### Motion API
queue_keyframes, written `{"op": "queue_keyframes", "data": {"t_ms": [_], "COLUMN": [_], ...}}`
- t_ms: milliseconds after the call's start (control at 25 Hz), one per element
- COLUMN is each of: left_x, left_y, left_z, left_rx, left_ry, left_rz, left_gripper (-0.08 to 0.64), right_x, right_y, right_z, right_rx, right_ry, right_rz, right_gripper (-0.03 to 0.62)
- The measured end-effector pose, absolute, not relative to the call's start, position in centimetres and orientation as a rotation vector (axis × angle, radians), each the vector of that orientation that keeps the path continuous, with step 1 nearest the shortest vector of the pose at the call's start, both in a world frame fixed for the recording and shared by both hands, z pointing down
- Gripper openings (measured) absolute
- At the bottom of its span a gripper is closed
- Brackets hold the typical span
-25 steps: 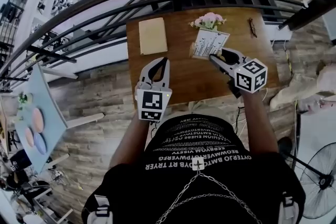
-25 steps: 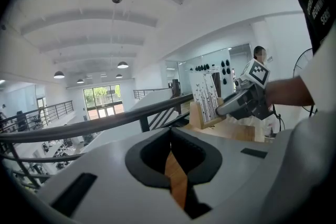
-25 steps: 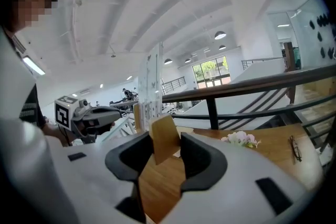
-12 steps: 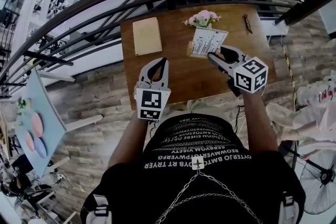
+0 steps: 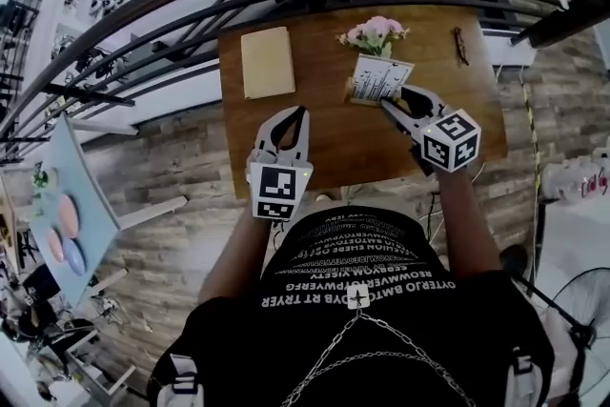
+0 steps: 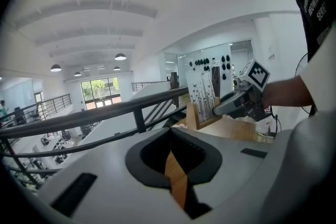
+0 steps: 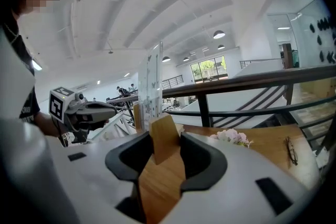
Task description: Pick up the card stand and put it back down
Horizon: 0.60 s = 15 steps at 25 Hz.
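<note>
The card stand [image 5: 379,78] is pictured upright at the far part of the wooden table [image 5: 324,143], just beside the flowers [image 5: 375,31], its wooden base [image 7: 164,139] clamped between the jaws of the right gripper [image 5: 393,97]; the left gripper [image 5: 300,113] is closed on nothing, well apart. The stand is judged light and stiff, though top-heavy and slippery at its clear panel; hold is best taken low on the wooden base.

My left gripper [image 5: 302,112] points roughly toward twelve o'clock, jaws together and empty, forearm straight behind it. My right gripper [image 5: 389,100] angles toward ten o'clock, jaws clamped on the card stand [image 5: 378,78].
</note>
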<state>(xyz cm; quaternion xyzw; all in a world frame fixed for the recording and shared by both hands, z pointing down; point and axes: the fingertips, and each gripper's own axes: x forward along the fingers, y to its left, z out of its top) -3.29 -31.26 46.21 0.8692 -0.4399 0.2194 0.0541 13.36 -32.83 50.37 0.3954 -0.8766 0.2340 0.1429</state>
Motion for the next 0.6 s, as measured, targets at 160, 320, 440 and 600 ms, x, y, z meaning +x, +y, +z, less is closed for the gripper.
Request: {"op": "queue_keyframes", "data": {"t_ms": [160,320,440,600], "left_x": [-3.6,-3.2,-3.2,-3.0], "left_y": [-32.5,-34.1,-35.0,-35.9], "left_z": [47.2,47.6,48.0,48.9], "left_rx": [2.597,2.573,2.551,2.53], "left_ry": [-1.357,-1.383,-1.398,-1.393], "left_rz": [0.681,0.683,0.692,0.713], "left_gripper": [0.028,0.028,0.026,0.028], "right_x": [13.0,13.2,13.1,13.1], "right_y": [-34.4,-35.5,-36.3,-37.1], "right_z": [54.4,57.9,60.0,62.6], "right_rx": [1.092,1.044,1.021,1.006], "right_ry": [-2.52,-2.508,-2.497,-2.484], "right_rz": [0.729,0.78,0.815,0.835], "right_gripper": [0.179,0.178,0.178,0.178]}}
